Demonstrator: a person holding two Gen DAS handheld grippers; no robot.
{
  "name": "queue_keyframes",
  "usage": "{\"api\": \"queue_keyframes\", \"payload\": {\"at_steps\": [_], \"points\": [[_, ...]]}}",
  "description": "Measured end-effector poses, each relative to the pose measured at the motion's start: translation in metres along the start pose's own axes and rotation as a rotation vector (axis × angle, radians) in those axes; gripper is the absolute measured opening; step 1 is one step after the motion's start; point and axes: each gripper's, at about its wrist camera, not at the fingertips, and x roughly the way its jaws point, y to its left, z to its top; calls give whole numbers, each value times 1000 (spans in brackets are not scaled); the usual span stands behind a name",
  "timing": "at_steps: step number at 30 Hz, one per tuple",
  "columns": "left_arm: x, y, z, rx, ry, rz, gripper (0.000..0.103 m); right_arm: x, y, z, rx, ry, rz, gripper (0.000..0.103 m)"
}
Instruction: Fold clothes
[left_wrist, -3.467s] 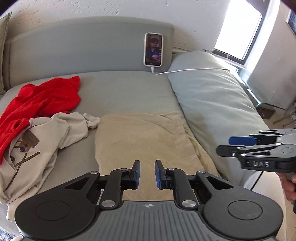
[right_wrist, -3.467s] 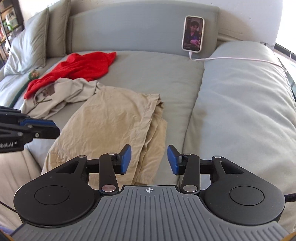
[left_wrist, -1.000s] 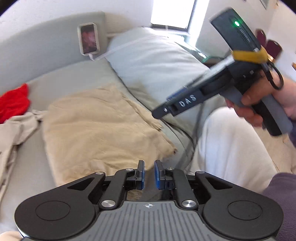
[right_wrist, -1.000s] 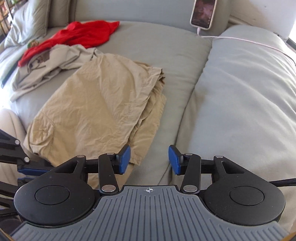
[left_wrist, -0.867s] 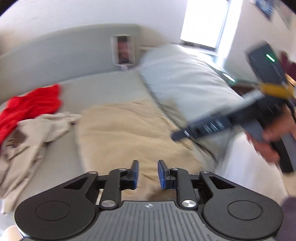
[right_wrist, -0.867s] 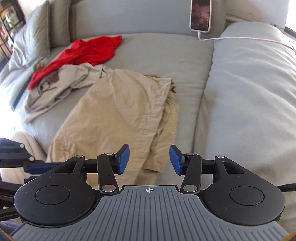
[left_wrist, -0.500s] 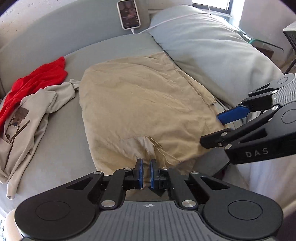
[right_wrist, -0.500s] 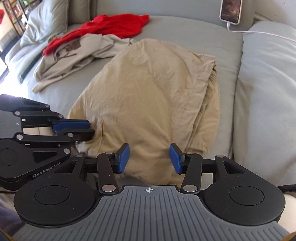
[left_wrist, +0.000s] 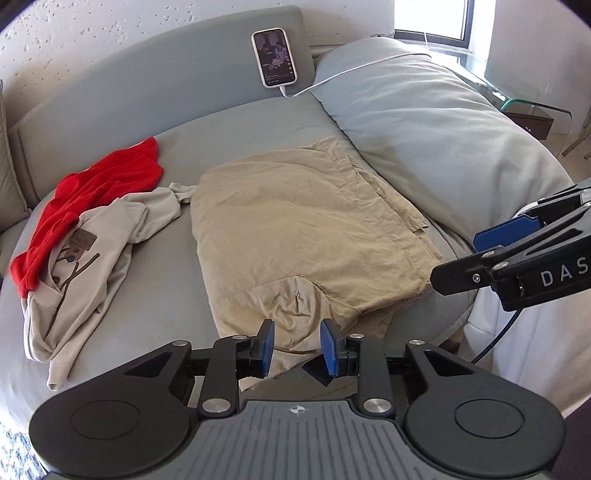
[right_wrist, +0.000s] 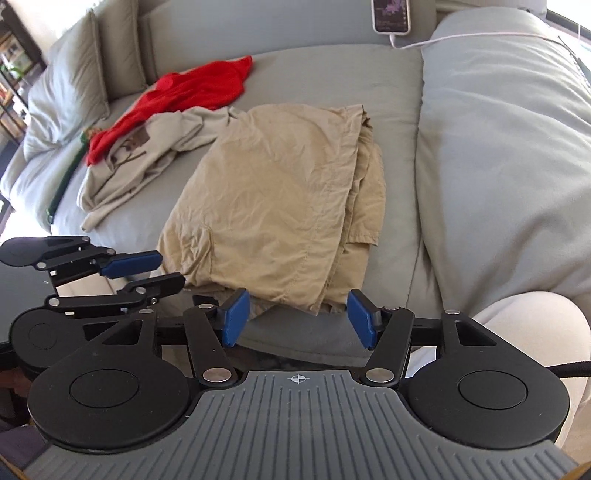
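Left gripper (left_wrist: 297, 345) just released tan shorts (left_wrist: 303, 229) hem at 6 o'clock, jaws apart; right gripper (right_wrist: 297, 319) wide apart, empty. Fold laid.

A grey sofa (left_wrist: 236, 133) fills both views. A smartphone (left_wrist: 274, 57) leans upright against its backrest (left_wrist: 147, 70), the screen is lit, and a white charging cable (left_wrist: 354, 68) goes from its bottom across a big pale grey cushion (left_wrist: 436, 122) at the right. In the right wrist view, two grey pillows (right_wrist: 70, 85) stand at the far left corner. A glass side table (left_wrist: 532, 107) is beside the sofa, under a bright window (left_wrist: 430, 16).
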Motion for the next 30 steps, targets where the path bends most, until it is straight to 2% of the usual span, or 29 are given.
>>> {"api": "queue_keyframes", "payload": {"at_steps": [4,18,21,23,24,25,26,28,29,30], "points": [[2,3,0,-16,6,11,34,2,4,2,-4,7,4,72],[5,6,2,-26,15,46,52,9,9,2,-28,39,0,74],[2,11,3,-61,-6,51,52,8,11,3,-29,27,4,74],[1,16,6,-108,-34,44,52,4,11,4,-26,-10,25,74],[0,18,8,-132,-47,39,52,2,11,5,-26,-34,41,67],[1,20,10,-149,-58,36,51,1,12,7,-29,-52,51,56],[4,20,11,-159,-64,42,51,2,13,9,-34,-63,57,51],[14,19,15,-157,-53,82,47,7,15,14,-47,-90,54,37],[21,18,16,-152,-31,94,41,12,16,16,-55,-95,48,37],[28,17,16,-149,-4,93,41,18,17,18,-64,-94,41,37]]}}
